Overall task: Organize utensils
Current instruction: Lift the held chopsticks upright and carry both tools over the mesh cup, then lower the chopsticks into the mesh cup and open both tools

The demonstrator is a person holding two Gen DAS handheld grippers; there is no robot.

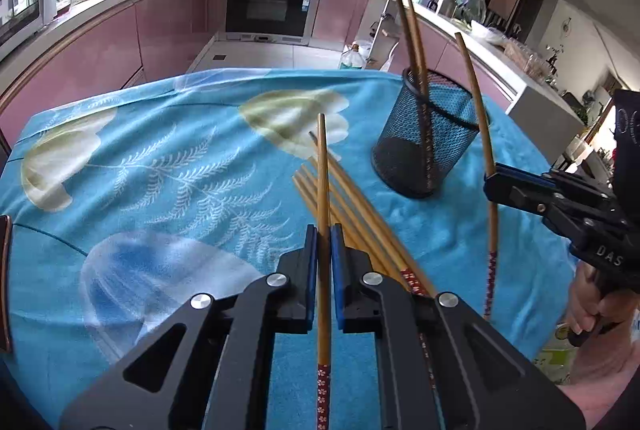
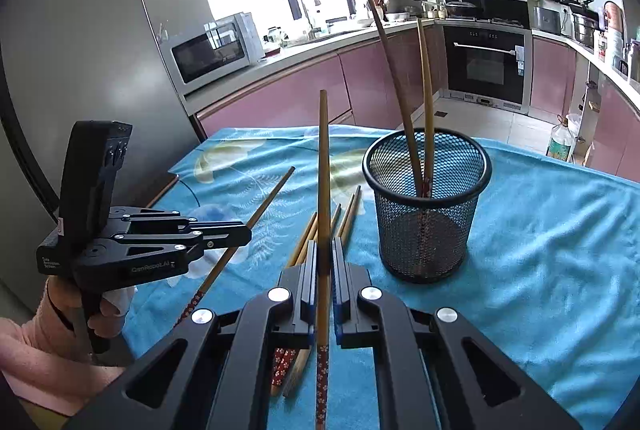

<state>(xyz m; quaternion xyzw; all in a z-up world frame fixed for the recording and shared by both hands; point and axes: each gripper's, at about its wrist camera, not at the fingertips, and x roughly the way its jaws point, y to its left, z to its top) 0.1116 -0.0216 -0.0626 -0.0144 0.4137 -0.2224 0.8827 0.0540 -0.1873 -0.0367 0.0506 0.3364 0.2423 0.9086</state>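
Bamboo chopsticks: two stowed in mesh cup; one pinched by each gripper's fingers, left gripper, right gripper; several left on tabletop, centre frame.

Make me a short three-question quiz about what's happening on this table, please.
1. True or false: each gripper is shut on one chopstick.
2. How many chopsticks already stand in the mesh cup? A) none B) two C) five
3. Fill in: the loose chopsticks lie on a blue ____.

Key:
1. True: the left gripper and right gripper each hold one.
2. B
3. Cloth
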